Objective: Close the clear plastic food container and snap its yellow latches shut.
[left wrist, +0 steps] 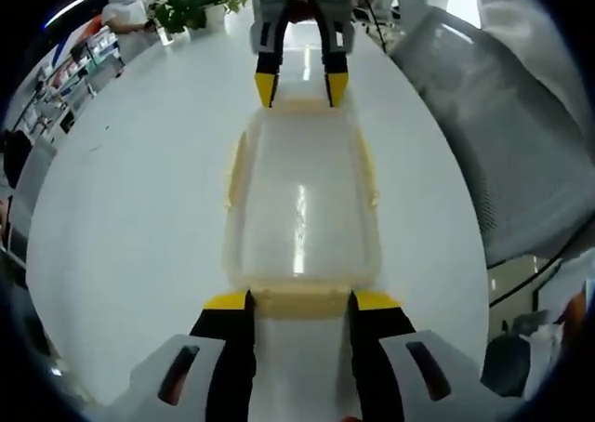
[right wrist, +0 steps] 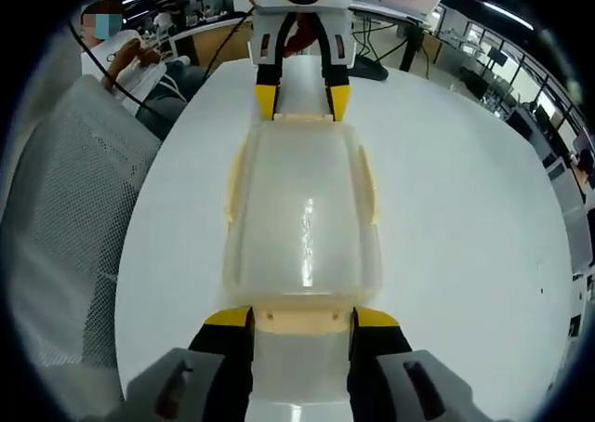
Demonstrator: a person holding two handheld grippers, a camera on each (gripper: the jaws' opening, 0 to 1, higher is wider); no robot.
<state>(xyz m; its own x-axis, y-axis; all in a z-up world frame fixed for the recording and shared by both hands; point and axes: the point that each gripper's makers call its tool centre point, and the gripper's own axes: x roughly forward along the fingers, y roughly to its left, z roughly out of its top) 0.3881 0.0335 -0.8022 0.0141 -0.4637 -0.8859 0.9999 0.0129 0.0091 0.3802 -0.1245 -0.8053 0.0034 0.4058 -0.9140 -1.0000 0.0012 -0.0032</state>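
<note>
The clear plastic container [left wrist: 299, 208] [right wrist: 302, 213] lies lengthwise on the white table with its lid resting on top. Yellow side latches [left wrist: 236, 166] [right wrist: 234, 182] flare outward along its long edges. My left gripper [left wrist: 301, 301] is open, its yellow-tipped jaws flanking the yellow end latch [left wrist: 301, 298] at the near end. My right gripper [right wrist: 302, 317] is open too, straddling the opposite end latch [right wrist: 303, 318]. Each gripper appears in the other's view at the far end of the box: the right gripper [left wrist: 301, 89] and the left gripper [right wrist: 302, 101].
The white table [left wrist: 139, 190] [right wrist: 465, 208] is long and oval. A grey mesh chair [left wrist: 502, 134] [right wrist: 65, 208] stands close beside it. A potted plant [left wrist: 191, 4] sits at the far end. A seated person [right wrist: 130, 59] is behind the chair.
</note>
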